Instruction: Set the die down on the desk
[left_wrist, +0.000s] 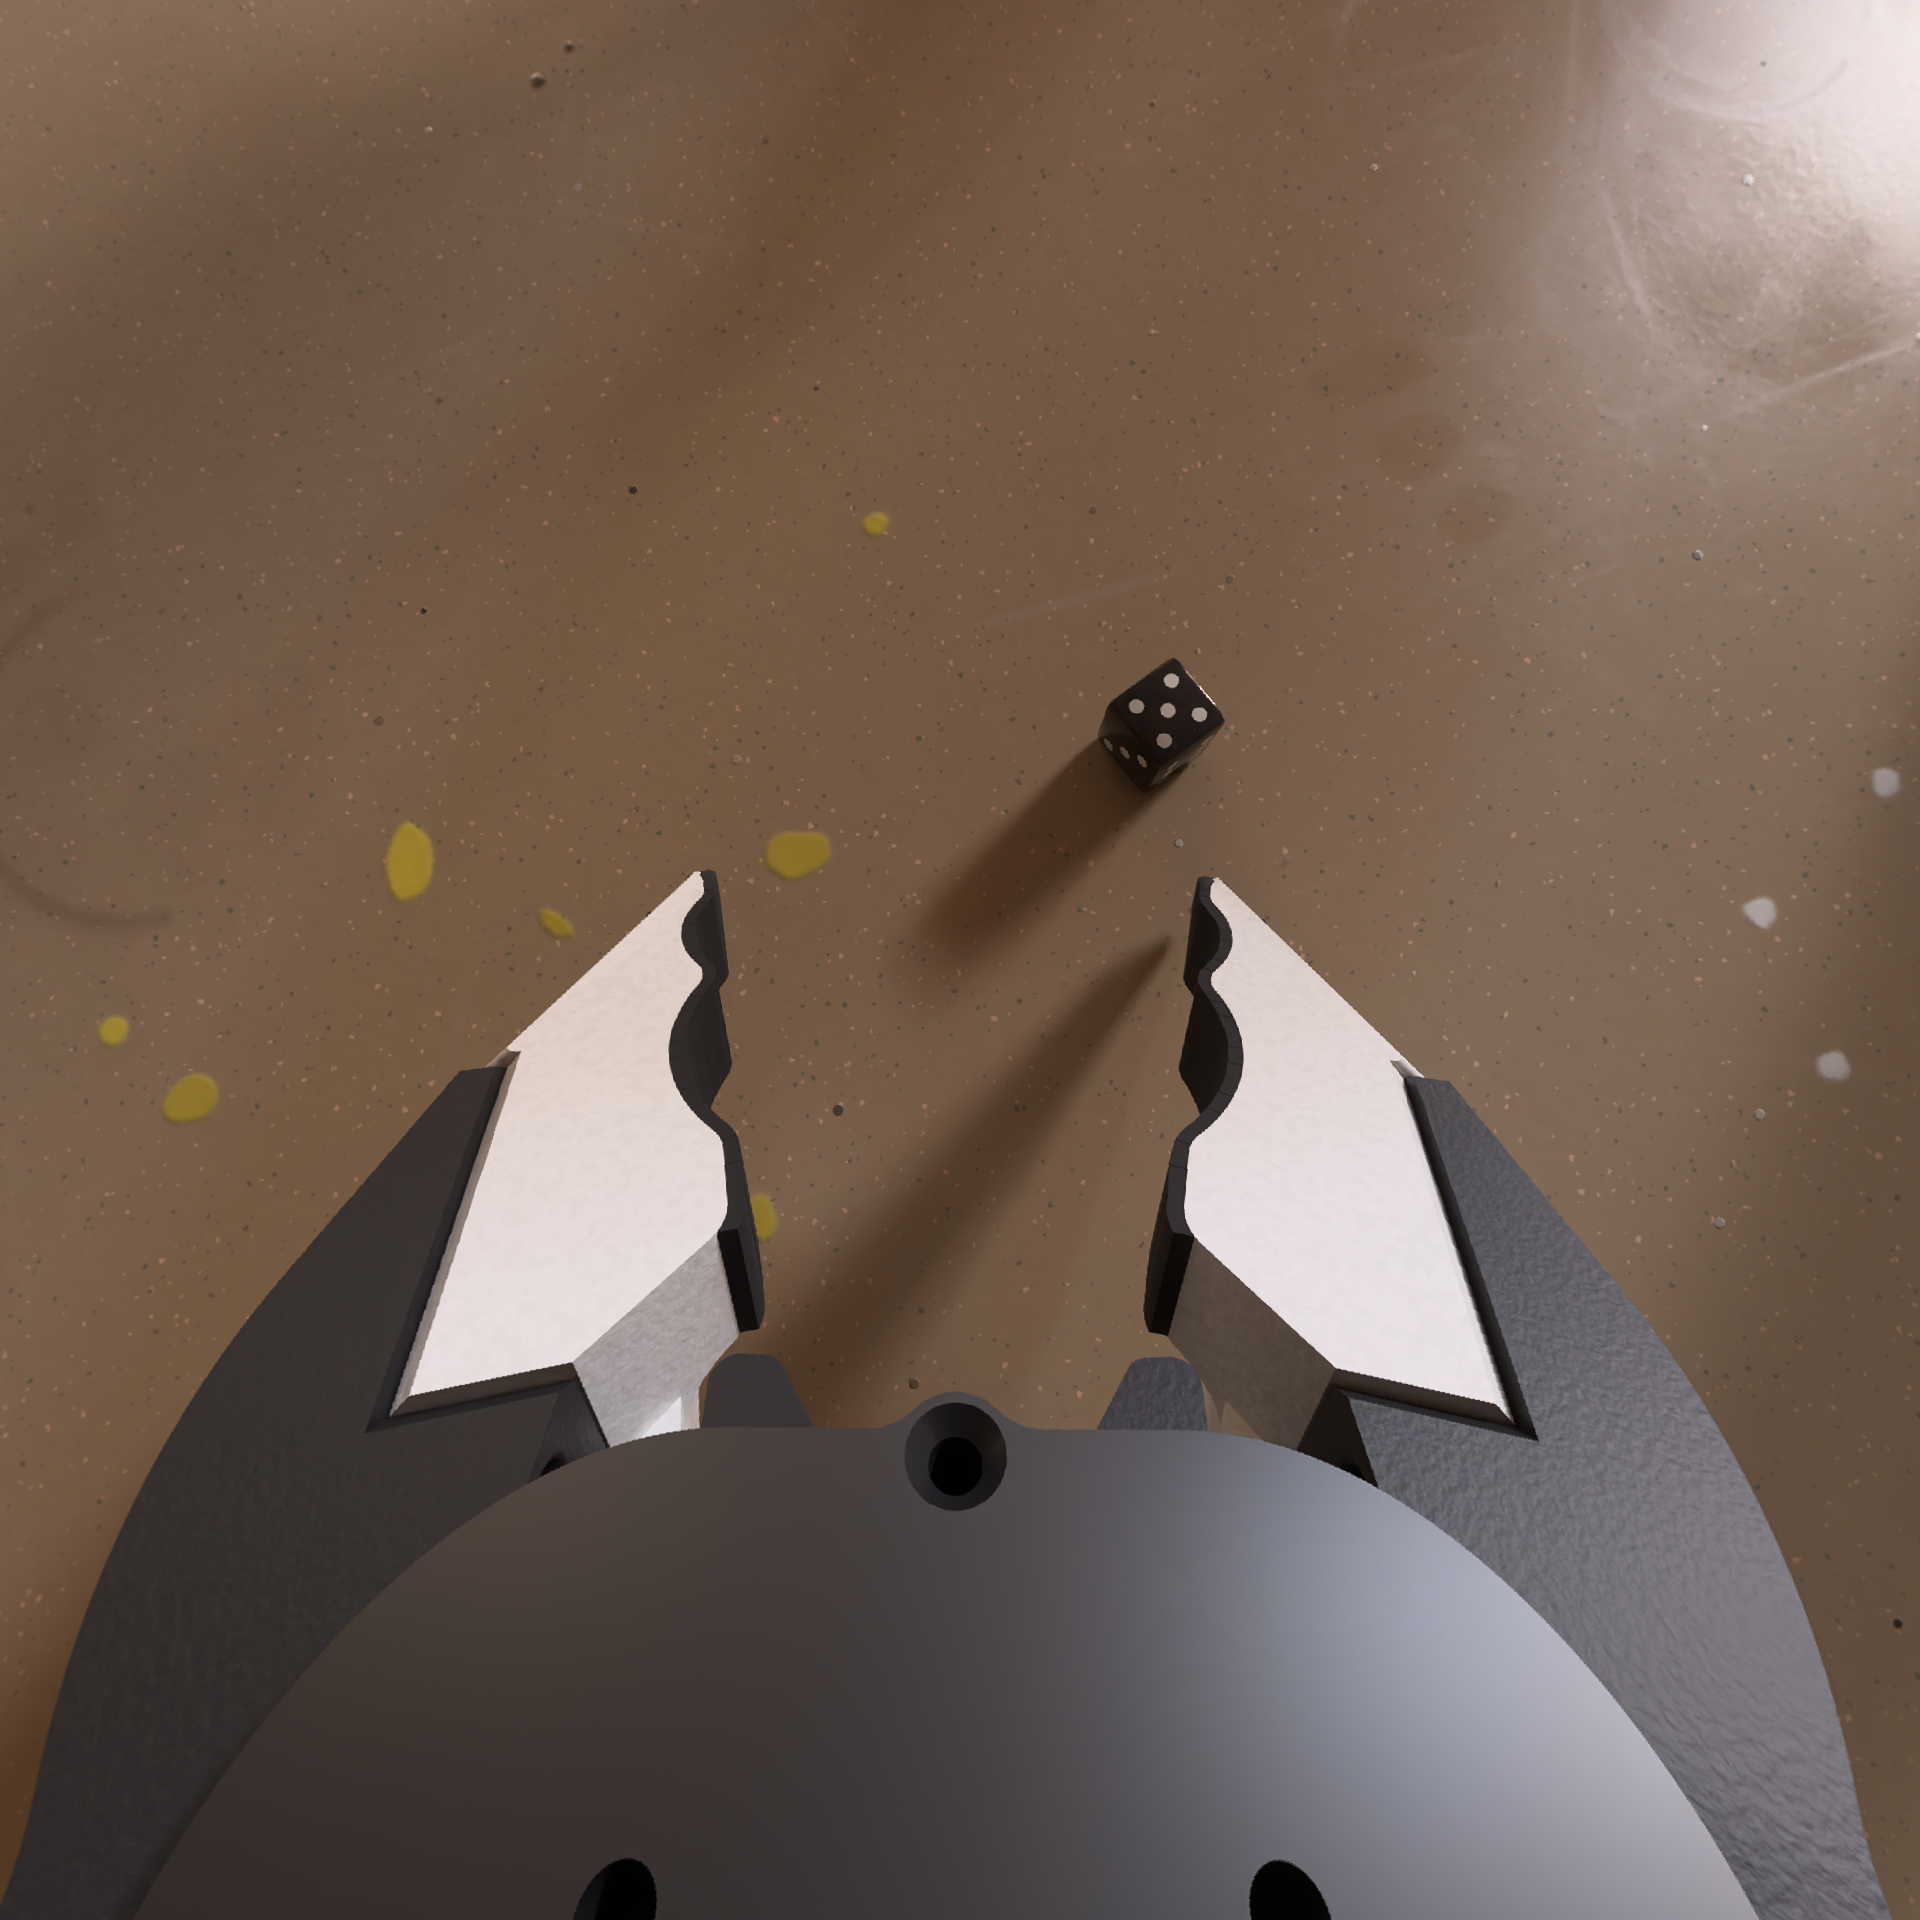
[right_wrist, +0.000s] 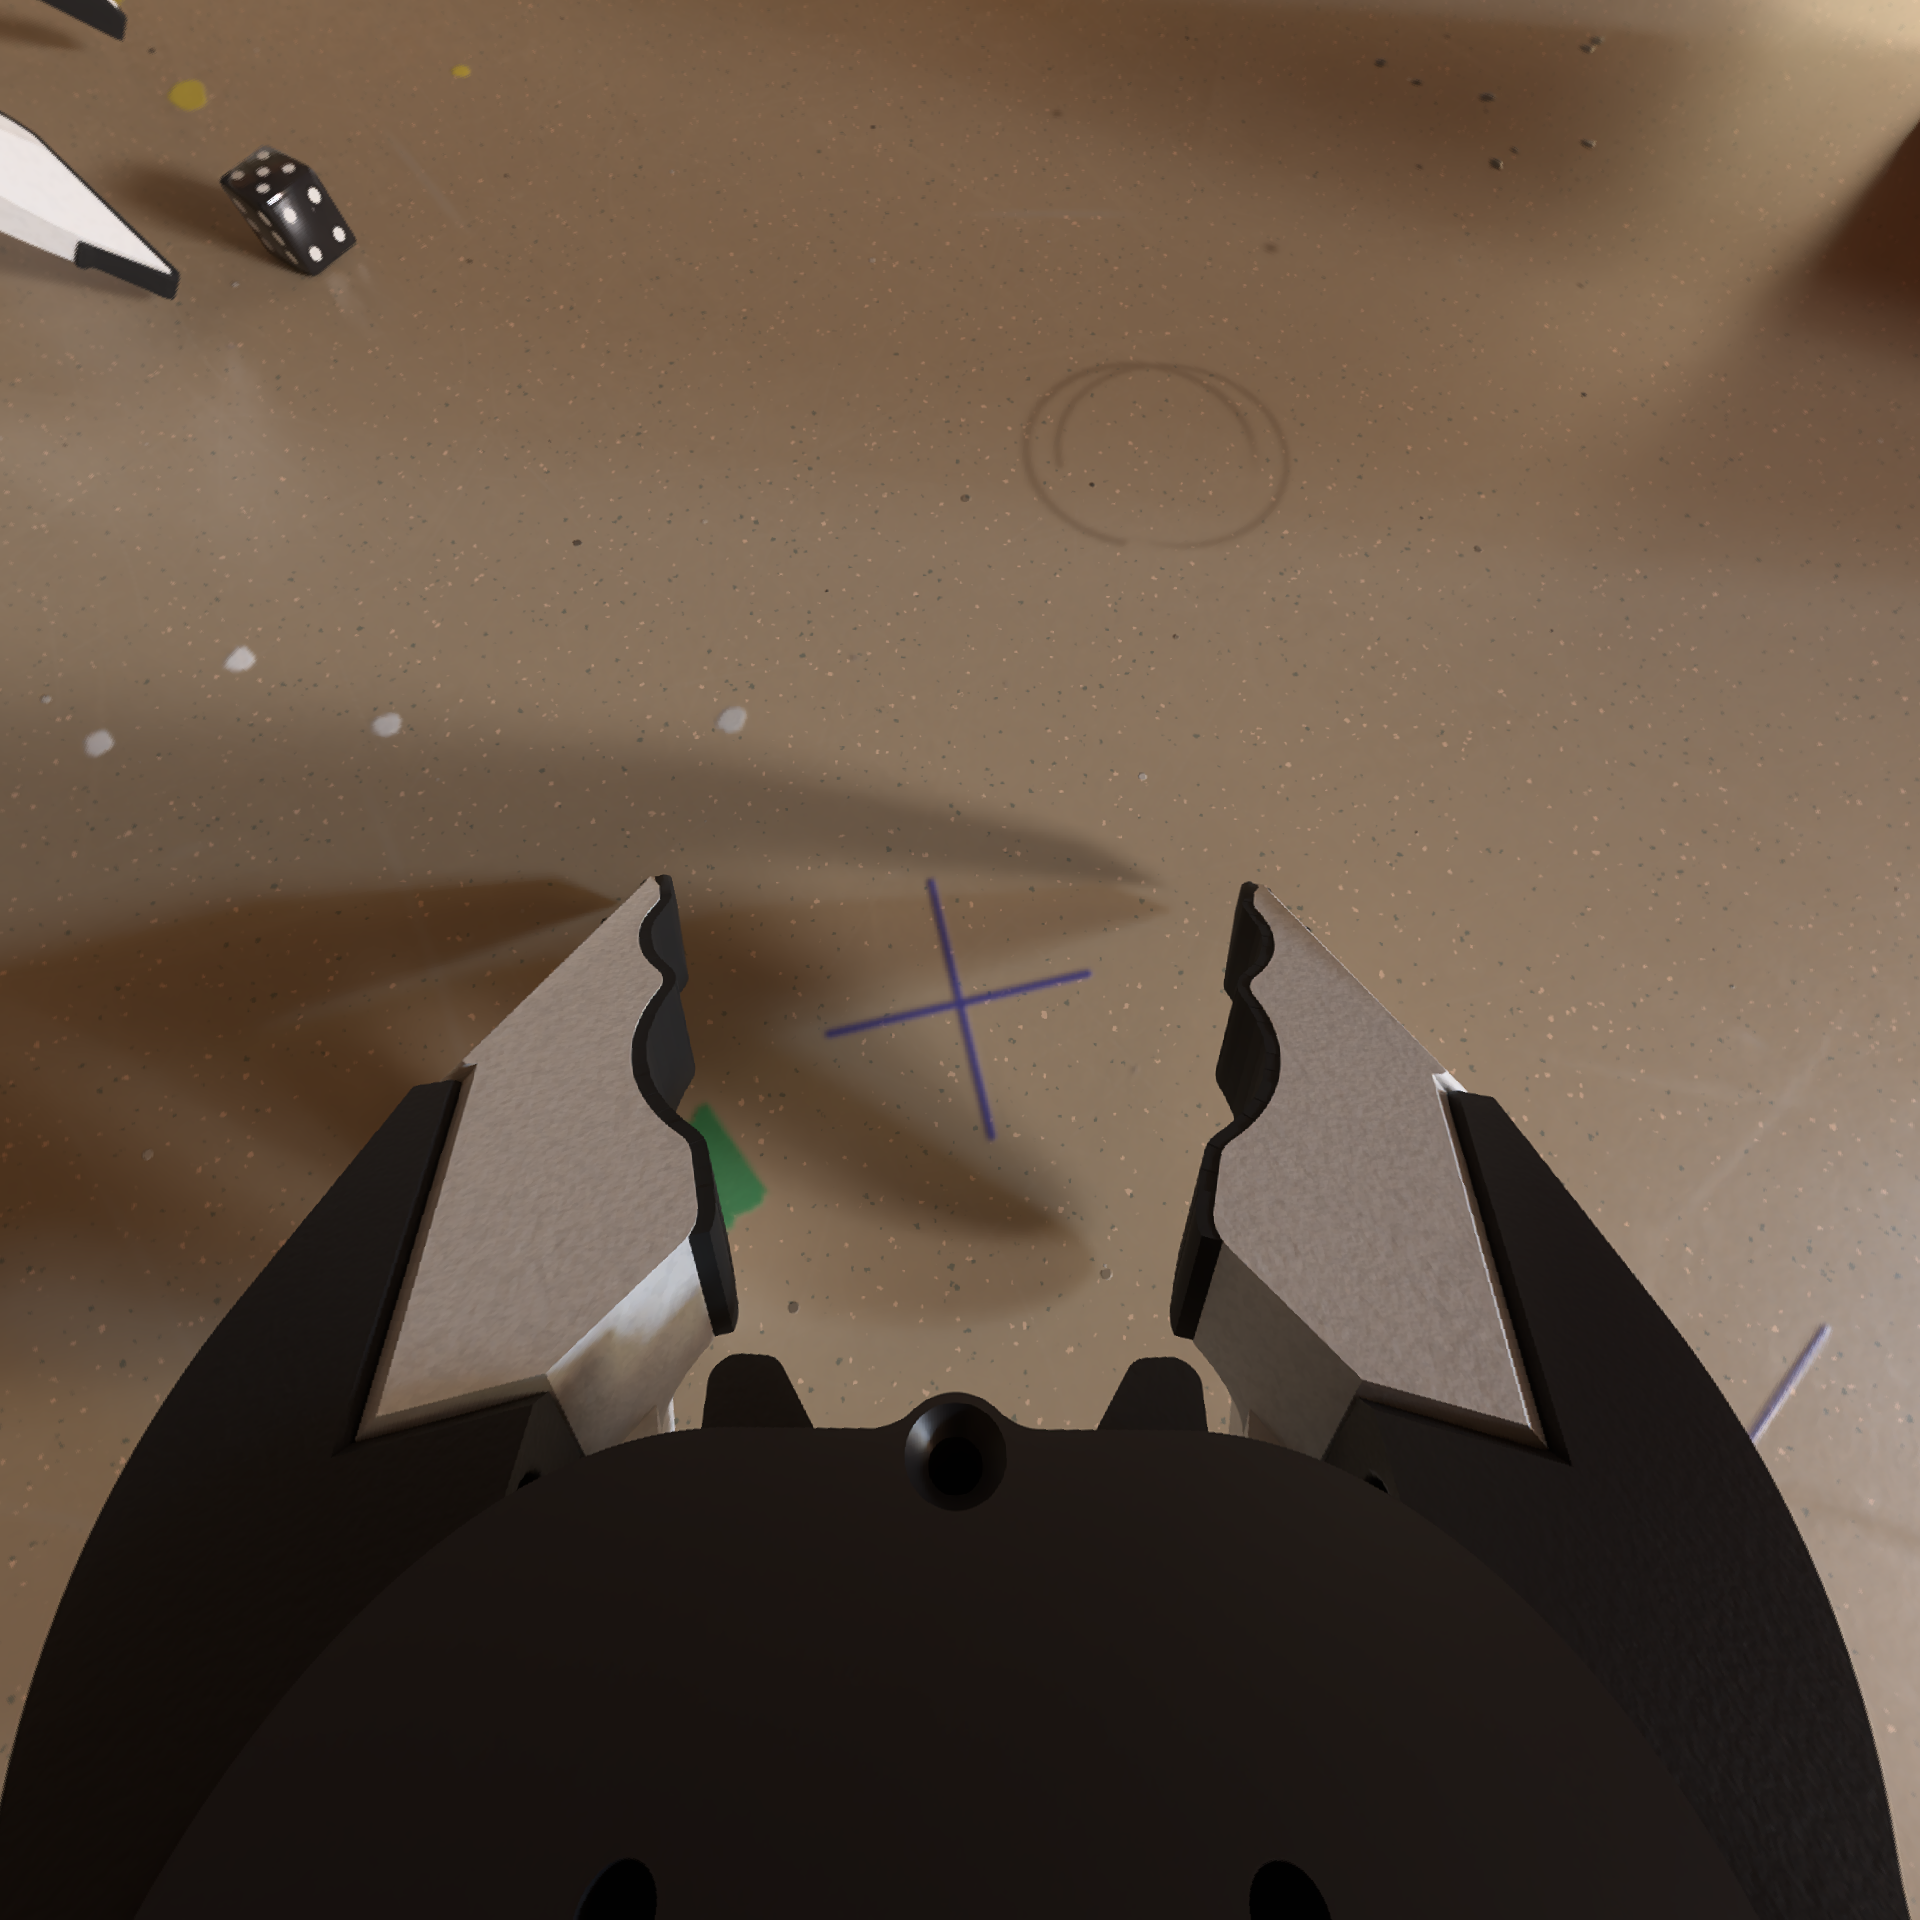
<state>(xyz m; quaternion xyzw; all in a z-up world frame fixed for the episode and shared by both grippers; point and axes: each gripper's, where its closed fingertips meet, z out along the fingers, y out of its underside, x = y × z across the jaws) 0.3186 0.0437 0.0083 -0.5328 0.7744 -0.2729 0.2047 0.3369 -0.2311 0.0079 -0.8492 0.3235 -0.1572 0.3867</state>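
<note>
In the left wrist view, the left gripper (left_wrist: 954, 883) hovered over the brown speckled desk (left_wrist: 623, 364) with its 2 fingers spread wide and nothing between them. The black die (left_wrist: 1162, 723) sat on the desk just beyond the fingertips, nearer the right-hand finger than the other, clear of both. Its top face showed 5 white pips, and its shadow fell from it back toward the gripper. Yellow paint spots (left_wrist: 408, 860) lay scattered to the left of the die, the closest of them between the die and the left-hand fingertip. A few white spots (left_wrist: 1758, 912) lay to the right of the die, well apart from it.

In the right wrist view, the right gripper (right_wrist: 954, 883) also stood wide apart and held nothing. The die (right_wrist: 288, 211) lay far from it, at the upper left, resting on the desk (right_wrist: 1455, 727). One white finger of the left gripper (right_wrist: 73, 223) reached in just to the left of the die, near it but not touching. A blue cross (right_wrist: 961, 1003) was drawn on the desk well below and right of the die, between the right gripper's fingers. A faint ring mark (right_wrist: 1155, 454) lay right of the die, beyond the cross. A green patch (right_wrist: 732, 1174) peeked out beside the left-hand finger, far below the die.
</note>
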